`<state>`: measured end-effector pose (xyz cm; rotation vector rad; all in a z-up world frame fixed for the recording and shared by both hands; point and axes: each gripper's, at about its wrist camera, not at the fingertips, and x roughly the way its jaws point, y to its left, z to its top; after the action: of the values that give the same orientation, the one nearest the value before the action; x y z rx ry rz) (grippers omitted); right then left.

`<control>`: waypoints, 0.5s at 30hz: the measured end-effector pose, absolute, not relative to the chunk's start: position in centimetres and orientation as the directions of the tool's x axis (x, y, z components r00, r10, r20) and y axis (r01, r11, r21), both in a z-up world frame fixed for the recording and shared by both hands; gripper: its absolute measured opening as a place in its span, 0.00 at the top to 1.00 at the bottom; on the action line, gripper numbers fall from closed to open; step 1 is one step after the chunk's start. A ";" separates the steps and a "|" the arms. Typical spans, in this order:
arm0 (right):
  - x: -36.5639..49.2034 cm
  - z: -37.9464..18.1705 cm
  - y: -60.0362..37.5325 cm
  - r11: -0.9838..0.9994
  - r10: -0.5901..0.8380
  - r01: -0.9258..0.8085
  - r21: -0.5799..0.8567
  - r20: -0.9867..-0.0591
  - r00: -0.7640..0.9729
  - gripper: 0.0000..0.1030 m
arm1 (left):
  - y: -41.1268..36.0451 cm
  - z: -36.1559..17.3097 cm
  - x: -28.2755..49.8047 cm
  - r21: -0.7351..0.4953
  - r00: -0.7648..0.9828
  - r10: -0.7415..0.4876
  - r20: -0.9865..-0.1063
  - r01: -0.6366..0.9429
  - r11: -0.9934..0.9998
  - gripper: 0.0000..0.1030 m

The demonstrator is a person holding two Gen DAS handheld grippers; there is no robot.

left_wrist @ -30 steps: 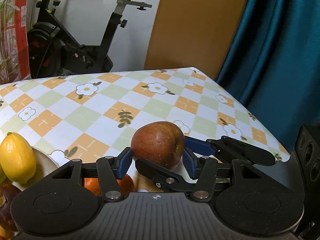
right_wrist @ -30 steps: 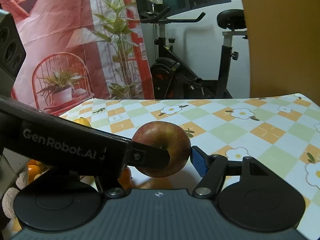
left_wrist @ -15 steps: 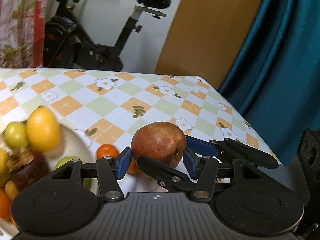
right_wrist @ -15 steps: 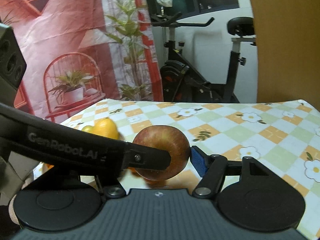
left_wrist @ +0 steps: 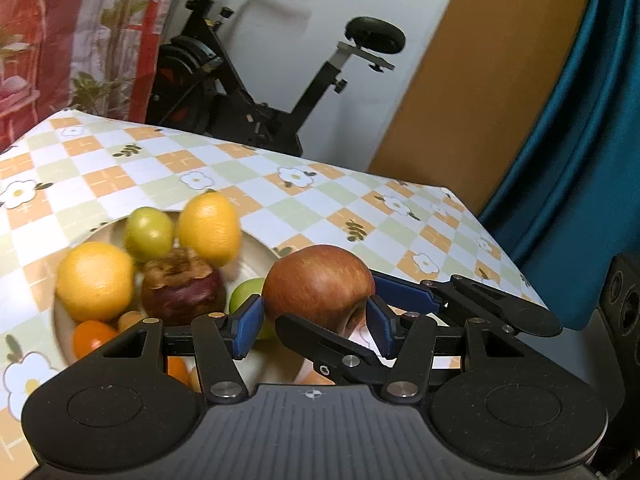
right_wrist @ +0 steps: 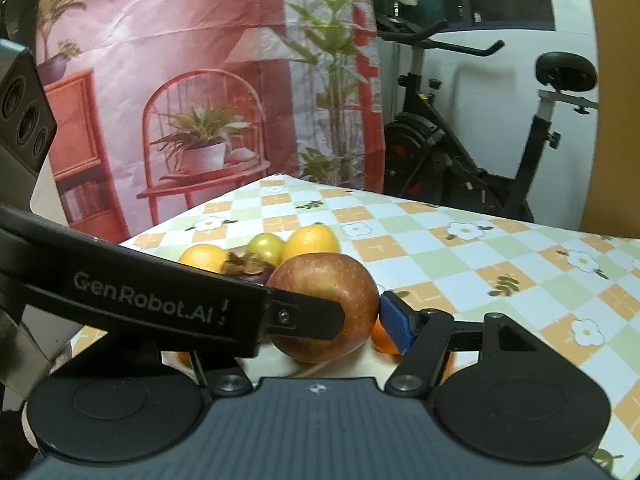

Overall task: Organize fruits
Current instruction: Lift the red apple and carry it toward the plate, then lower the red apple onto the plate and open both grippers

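From your left wrist, the left gripper [left_wrist: 316, 322] clamps the red apple [left_wrist: 320, 286] between its 2 blue pads, above the near right rim of the fruit plate [left_wrist: 262, 250]. From your right wrist, the right gripper [right_wrist: 360, 318] squeezes that same apple [right_wrist: 326, 304], crossed by the left gripper's finger.

Both hand-held grippers clamp a red apple [left_wrist: 320, 286] above the fruit plate [left_wrist: 262, 254]
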<state>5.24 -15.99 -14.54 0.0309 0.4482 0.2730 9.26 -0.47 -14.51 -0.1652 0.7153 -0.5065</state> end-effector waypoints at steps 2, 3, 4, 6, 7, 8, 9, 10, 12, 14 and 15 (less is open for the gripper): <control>5.4 -14.5 -15.5 0.960 0.277 -0.267 0.085 -0.428 0.860 0.34 | -0.2 -14.5 9.2 -0.326 0.647 -0.494 -0.581 0.371 0.870 0.43; 5.4 -14.5 -15.3 0.959 0.279 -0.272 0.080 -0.430 0.859 0.34 | -0.1 -14.5 9.0 -0.329 0.649 -0.493 -0.580 0.366 0.870 0.43; 5.5 -14.5 -15.1 0.958 0.282 -0.277 0.077 -0.433 0.856 0.34 | 0.0 -14.6 9.0 -0.332 0.649 -0.493 -0.580 0.364 0.870 0.43; 5.5 -14.5 -14.6 0.956 0.286 -0.284 0.072 -0.438 0.852 0.34 | 0.4 -14.7 8.8 -0.337 0.650 -0.492 -0.578 0.359 0.870 0.43; 5.5 -14.5 -14.5 0.955 0.288 -0.287 0.071 -0.439 0.851 0.34 | 0.6 -14.7 8.6 -0.340 0.651 -0.492 -0.578 0.356 0.870 0.43; 5.4 -14.5 -14.3 0.955 0.290 -0.289 0.070 -0.440 0.850 0.34 | 0.7 -14.7 8.6 -0.342 0.652 -0.491 -0.578 0.353 0.871 0.43; 5.3 -14.6 -14.2 0.954 0.292 -0.293 0.069 -0.441 0.848 0.34 | 0.7 -14.7 8.6 -0.345 0.653 -0.490 -0.577 0.349 0.871 0.43; 5.3 -14.6 -14.1 0.953 0.294 -0.296 0.067 -0.443 0.847 0.34 | 0.8 -14.7 8.5 -0.348 0.654 -0.489 -0.577 0.345 0.872 0.43; 5.3 -14.6 -13.8 0.951 0.298 -0.303 0.063 -0.447 0.843 0.34 | 1.2 -14.8 8.5 -0.360 0.653 -0.489 -0.579 0.333 0.871 0.43; 5.4 -14.6 -13.5 0.949 0.304 -0.310 0.062 -0.450 0.840 0.34 | 1.5 -14.9 8.1 -0.366 0.652 -0.489 -0.580 0.328 0.871 0.43; 5.3 -14.6 -13.3 0.948 0.305 -0.313 0.060 -0.452 0.838 0.34 | 1.5 -14.9 8.0 -0.365 0.652 -0.487 -0.581 0.326 0.872 0.43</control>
<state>5.34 -13.32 -14.63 -0.0170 0.4756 0.3271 8.03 1.53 -14.92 -0.2376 0.7265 -0.4664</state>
